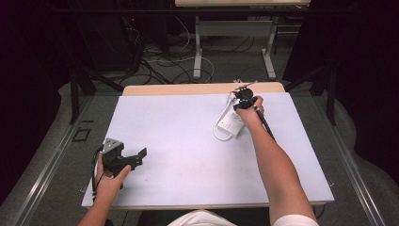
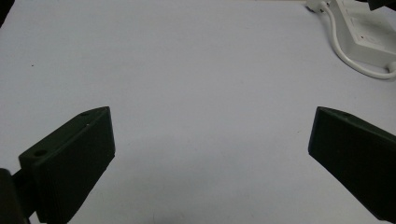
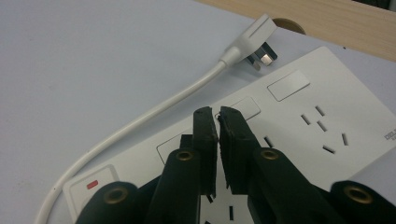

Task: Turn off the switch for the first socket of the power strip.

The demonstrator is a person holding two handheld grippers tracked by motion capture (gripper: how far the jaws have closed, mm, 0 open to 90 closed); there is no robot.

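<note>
- Currently right gripper (image 3: 217, 114) has its jaws pinched nearly together, nothing between them, tips right over a switch button (image 3: 243, 108) on the white power strip (image 3: 327, 93).
- Power strip (image 1: 232, 123) lies flat on the white table (image 1: 188, 141), far right part, near the back edge.
- Its white cord (image 3: 140, 122) loops off to one side; plug (image 3: 252, 44) lies on the tabletop just beside the strip, prongs bare.
- Red indicator switch (image 3: 92, 184) sits at the strip's cord end.
- Left gripper (image 1: 136, 157) rests at near-left of table, well apart from the strip, jaws spread wide, holding nothing.
- Left gripper view: strip (image 2: 364, 32) and cord at top right corner, far off.
</note>
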